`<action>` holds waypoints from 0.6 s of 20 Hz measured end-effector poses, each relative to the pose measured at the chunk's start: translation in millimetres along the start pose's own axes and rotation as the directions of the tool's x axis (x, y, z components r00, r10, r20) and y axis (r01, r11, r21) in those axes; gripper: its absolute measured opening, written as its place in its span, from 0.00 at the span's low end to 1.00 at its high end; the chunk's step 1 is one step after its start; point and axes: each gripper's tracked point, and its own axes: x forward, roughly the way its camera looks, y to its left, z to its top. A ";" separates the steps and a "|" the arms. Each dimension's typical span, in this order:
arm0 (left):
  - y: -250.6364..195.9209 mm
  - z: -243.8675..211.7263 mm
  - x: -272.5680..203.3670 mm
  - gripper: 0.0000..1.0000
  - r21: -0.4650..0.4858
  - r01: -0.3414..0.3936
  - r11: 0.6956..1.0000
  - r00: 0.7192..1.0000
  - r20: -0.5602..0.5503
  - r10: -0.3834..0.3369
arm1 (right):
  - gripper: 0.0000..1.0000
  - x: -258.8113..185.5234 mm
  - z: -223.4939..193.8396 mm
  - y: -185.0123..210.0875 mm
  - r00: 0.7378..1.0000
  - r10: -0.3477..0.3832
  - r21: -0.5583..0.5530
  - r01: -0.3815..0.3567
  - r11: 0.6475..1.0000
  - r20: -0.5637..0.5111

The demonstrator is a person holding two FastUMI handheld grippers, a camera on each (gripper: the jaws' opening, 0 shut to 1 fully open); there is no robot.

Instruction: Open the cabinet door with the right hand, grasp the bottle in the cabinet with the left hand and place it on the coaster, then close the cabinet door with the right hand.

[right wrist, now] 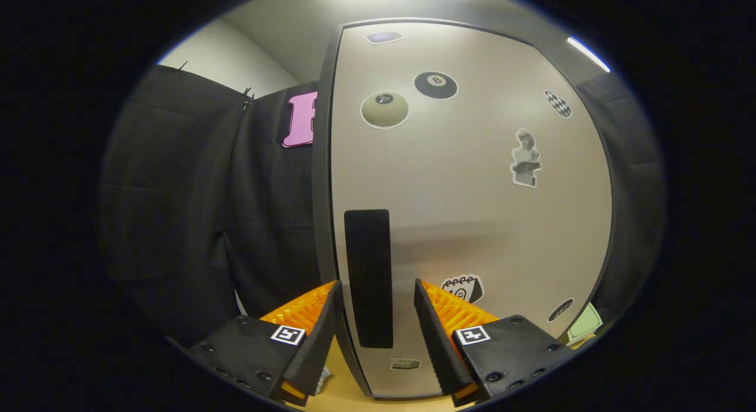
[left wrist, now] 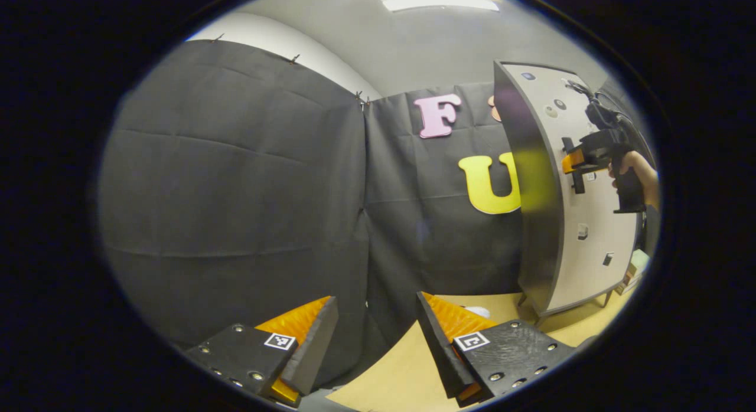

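Facing the cabinet door squarely, the right gripper holds its jaws apart on either side of the dark vertical handle. The handle's lower part lies between the two fingers; whether either finger touches it cannot be told, and no clamping is visible. The door is pale, with a dark edge along the side beyond the left-hand finger. Stickers dot its face above the jaws: an eight-ball sticker, a round pale sticker, and a bust sticker off toward the right-hand finger's side. A wooden table shows beneath the jaws.

In the left gripper view, the left gripper has its jaws wide apart with nothing between them, held above the table. Ahead of the jaws hangs the booth's black cloth wall. Well off to the right-hand finger's side stands the cabinet, seen edge-on, its door appearing flush with the body. There the right gripper meets the door at the handle, carried by a person's hand. The bottle cannot be seen behind the door, and the coaster cannot be made out.
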 end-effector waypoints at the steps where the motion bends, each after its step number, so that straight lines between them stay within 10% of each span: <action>1: 1.7 -0.1 -0.2 0.79 0.001 -0.002 1.000 1.000 0.000 0.002 | 0.64 2.7 -3.6 -1.4 1.000 -0.011 0.006 0.012 1.000 -0.017; 7: 1.0 2.4 -2.9 0.79 0.009 -0.005 1.000 1.000 0.002 0.005 | 0.23 0.9 -6.8 5.0 0.997 0.021 -0.040 -0.024 0.999 -0.071; 12: -14.8 12.1 -9.9 0.79 0.014 0.018 1.000 1.000 0.022 -0.019 | 0.14 -9.3 -7.1 3.4 0.988 0.120 -0.021 -0.123 0.992 -0.098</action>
